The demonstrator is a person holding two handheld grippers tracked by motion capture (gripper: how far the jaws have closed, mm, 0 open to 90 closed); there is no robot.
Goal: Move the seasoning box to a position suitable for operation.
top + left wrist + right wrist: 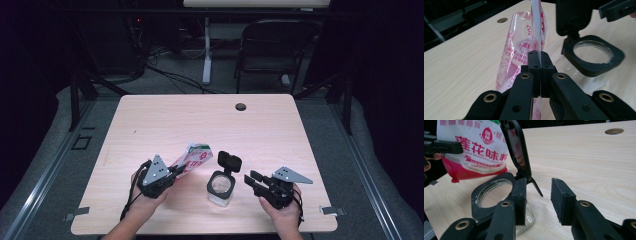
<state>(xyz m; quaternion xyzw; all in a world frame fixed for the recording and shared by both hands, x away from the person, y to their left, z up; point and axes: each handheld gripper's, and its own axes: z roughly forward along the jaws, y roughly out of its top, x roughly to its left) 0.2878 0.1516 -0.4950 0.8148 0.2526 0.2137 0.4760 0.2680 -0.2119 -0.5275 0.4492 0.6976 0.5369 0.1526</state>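
- The left gripper (181, 169) is clamped tight, its jaws pointing up and right across the table.
- The right gripper (252, 181) has parted jaws, aimed leftward.
- Both hands hold them from below.

Most of your pale wooden table (165, 115) lies bare: the whole upper half of the high view, up to the small round cable hole (241, 106), is free to pass. The crowding sits low and centre. The clear glass jar with a black square collar (220, 187) stands there, its black hinged lid (229, 160) raised upright. Just left of it, the red-and-white plastic pouch (196, 156) leans close. Between jar and right gripper (253, 181) the gap is narrow.
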